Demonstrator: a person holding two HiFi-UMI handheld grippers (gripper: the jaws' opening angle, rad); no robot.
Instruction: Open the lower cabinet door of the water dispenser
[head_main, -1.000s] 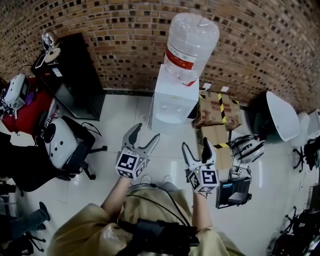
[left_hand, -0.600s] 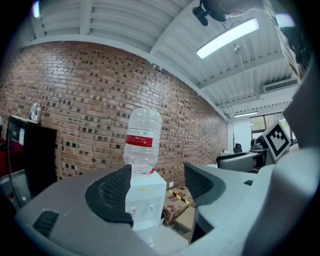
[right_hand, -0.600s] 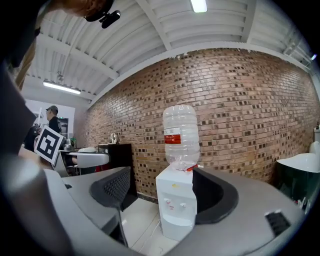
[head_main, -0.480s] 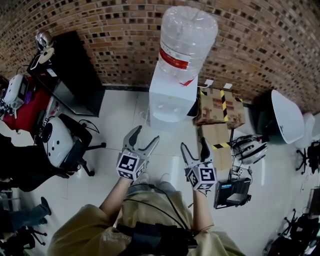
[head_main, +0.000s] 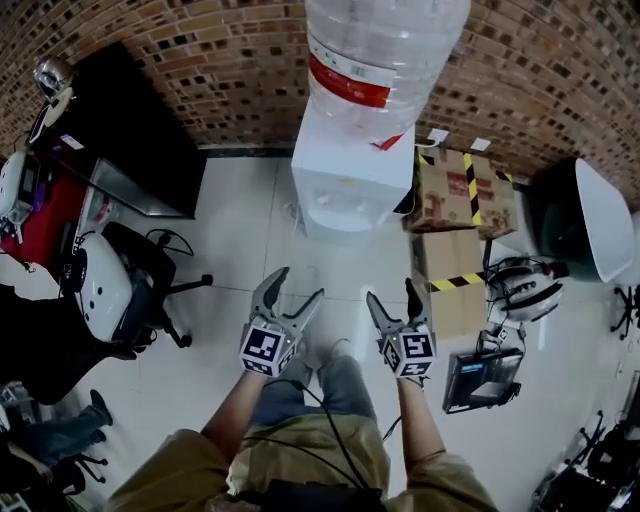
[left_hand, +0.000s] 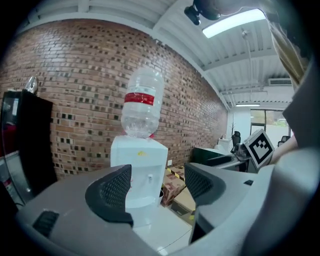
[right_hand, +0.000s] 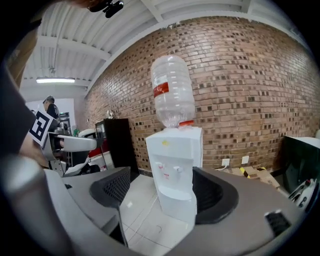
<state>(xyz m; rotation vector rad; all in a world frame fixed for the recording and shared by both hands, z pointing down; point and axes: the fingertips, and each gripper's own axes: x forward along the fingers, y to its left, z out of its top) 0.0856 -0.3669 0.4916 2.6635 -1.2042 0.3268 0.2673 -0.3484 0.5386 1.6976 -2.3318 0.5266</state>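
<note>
Approach stance: my left gripper (head_main: 299, 284) and right gripper (head_main: 390, 291), both spread and empty, face the water dispenser (head_main: 350, 180), aligned for a low reach.

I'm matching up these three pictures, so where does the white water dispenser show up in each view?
Head view: water dispenser at top centre, seen from above.
Left gripper view: water dispenser just left of centre, seen between the jaws.
Right gripper view: water dispenser at centre, seen between the jaws.
Shared landmark: black cabinet to its left in every view.
</note>
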